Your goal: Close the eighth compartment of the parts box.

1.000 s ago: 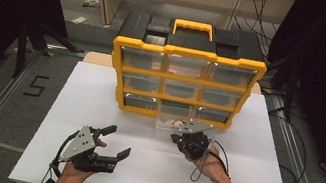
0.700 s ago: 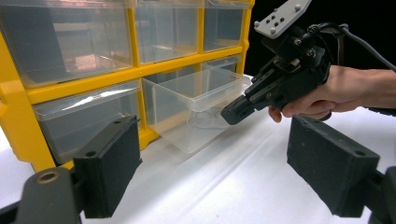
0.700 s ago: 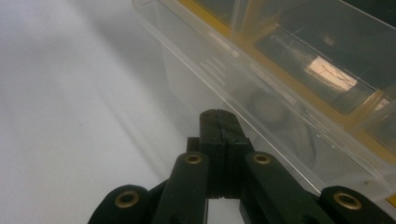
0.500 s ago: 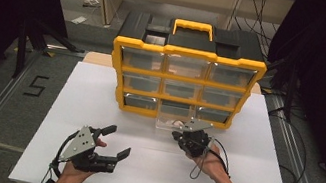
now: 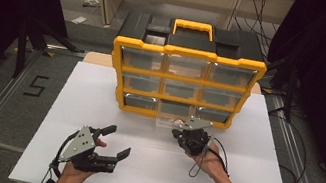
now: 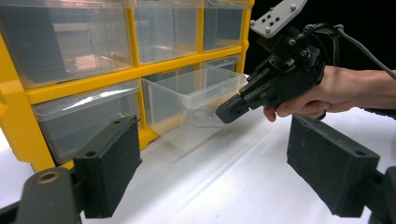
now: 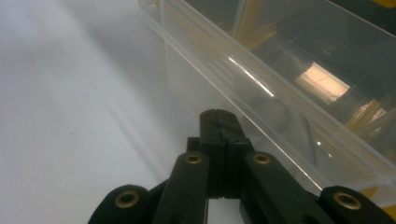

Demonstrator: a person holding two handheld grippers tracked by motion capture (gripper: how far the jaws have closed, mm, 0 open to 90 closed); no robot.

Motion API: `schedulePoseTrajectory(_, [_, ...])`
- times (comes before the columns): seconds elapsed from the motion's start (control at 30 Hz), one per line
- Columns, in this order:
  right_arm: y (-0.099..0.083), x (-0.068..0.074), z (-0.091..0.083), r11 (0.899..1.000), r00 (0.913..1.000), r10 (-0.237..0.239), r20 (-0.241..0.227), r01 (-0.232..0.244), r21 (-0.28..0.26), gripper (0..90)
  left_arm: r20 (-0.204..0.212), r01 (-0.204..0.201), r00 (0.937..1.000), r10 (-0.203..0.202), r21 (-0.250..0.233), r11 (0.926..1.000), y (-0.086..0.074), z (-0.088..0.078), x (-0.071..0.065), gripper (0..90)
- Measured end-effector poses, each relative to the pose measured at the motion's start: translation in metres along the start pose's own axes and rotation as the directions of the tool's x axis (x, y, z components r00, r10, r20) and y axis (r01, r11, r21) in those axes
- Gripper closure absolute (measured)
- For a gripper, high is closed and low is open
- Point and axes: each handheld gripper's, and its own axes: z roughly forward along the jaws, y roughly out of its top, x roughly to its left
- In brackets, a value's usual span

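The right gripper (image 5: 179,136) has its jaws pressed together with nothing between them, and its tip sits right at the front wall of the drawer (image 6: 196,105), the clear one pulled partway out of the bottom row's middle slot of the cabinet (image 5: 189,54). From that gripper the drawer lies straight ahead and slightly above the tip; whether tip and wall touch cannot be told. The drawer's long axis runs back into the cabinet, in line with the way the right gripper points, so a push along that line would likely slide it home, while a pull would first need the jaws opened around the front lip. The left gripper (image 5: 116,141) hovers with jaws spread wide and empty, well apart from the drawer, which lies ahead of it and off to its right. The right hand (image 6: 322,95) is clearly nearer.
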Motion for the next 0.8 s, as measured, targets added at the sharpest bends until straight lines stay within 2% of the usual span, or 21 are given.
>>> schedulePoseTrajectory(0.8, [0.0006, -0.0073, 0.0089, 1.000, 0.9988, 0.017, 0.046, -0.017, -0.017, 90.0, 0.000, 0.000, 1.0000, 0.000, 0.001, 1.0000, -0.0002, 0.0006, 0.0003, 17.0])
